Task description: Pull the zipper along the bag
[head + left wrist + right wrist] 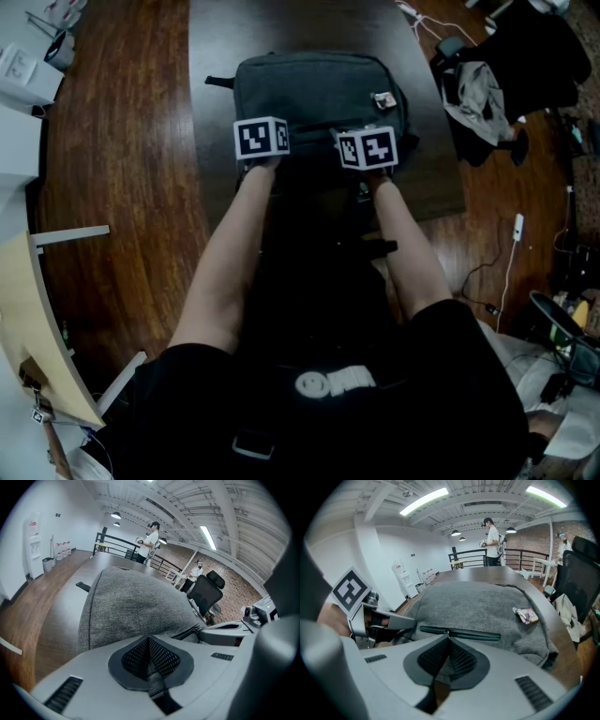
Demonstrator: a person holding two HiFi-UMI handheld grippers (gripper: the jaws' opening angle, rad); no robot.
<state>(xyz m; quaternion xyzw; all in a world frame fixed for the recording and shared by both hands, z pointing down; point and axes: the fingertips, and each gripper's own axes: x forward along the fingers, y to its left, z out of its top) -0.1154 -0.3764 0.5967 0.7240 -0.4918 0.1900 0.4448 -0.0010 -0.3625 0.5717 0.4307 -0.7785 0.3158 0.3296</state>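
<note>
A grey fabric bag (319, 89) lies on a dark table top (216, 37), with both grippers at its near edge. My left gripper (265, 131) is shut, and its pads pinch a fold of the bag's grey cloth (149, 641). My right gripper (367, 141) is shut on the zipper pull (447, 632), at the left part of a dark green zipper (473, 633) that runs across the bag's front. In the right gripper view the left gripper (379, 620) holds the bag (478, 602) just left of the zipper. A small pink tag (526, 615) lies on top of the bag.
Wooden floor (122, 187) surrounds the table. A black chair draped with clothes (506, 66) stands to the right, with cables (511, 253) on the floor. A person with a headset (492, 541) stands by a railing far behind the bag.
</note>
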